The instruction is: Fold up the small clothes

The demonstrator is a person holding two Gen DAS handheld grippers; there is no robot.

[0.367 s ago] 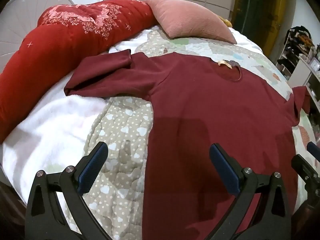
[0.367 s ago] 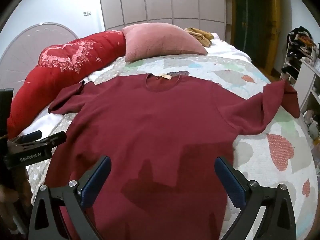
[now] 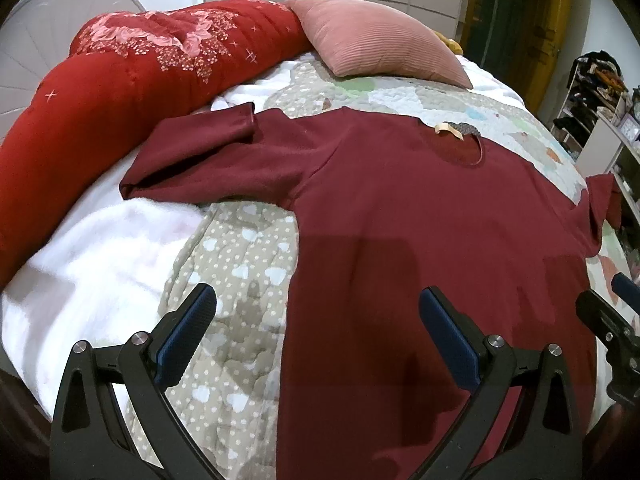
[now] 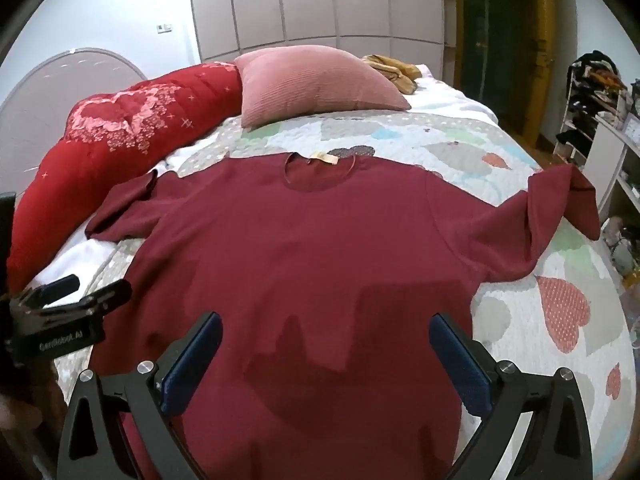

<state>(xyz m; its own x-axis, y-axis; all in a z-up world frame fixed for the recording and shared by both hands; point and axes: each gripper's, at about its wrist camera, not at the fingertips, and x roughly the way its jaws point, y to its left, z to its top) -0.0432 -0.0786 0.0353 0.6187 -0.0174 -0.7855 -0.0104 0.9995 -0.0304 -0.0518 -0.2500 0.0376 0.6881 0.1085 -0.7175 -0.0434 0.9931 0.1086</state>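
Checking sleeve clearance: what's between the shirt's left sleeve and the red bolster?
In the left wrist view, only a strip of white blanket separates the maroon shirt sleeve from the red bolster; the cuff end nearly touches it.

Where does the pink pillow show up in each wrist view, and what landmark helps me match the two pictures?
Left wrist view: pink pillow at top, right of centre, beside the red quilt.
Right wrist view: pink pillow at upper centre, behind the shirt.
Shared landmark: the tan label at the shirt's collar, in front of the pillow in both.
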